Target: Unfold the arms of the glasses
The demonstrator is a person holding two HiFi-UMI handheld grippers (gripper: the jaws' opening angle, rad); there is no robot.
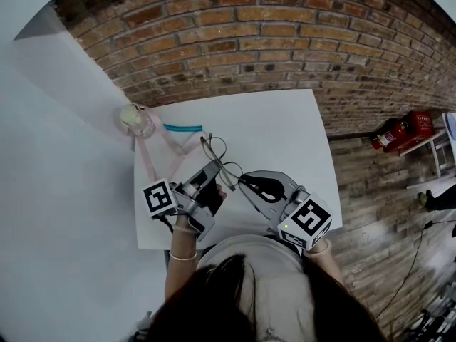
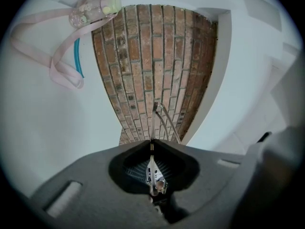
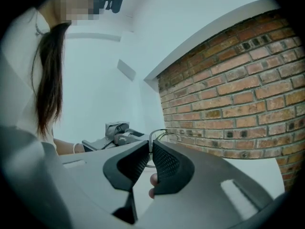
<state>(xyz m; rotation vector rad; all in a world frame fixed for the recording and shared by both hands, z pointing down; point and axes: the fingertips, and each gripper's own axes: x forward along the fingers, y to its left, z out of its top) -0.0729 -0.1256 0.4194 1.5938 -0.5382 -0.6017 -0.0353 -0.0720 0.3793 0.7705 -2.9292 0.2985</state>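
Glasses [image 1: 216,155] held just over the table [image 1: 285,130].
Left gripper [image 2: 152,146] jaws clamp the wire frame steady; right gripper [image 3: 150,149] jaws pinch it too, likely to swing an arm.

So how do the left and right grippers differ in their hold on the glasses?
The left gripper has the glasses wire running deep between its jaws; the right gripper pinches it only at its jaw tips. The left gripper faces the brick wall; the right gripper faces the left one. Both are shut on the glasses.
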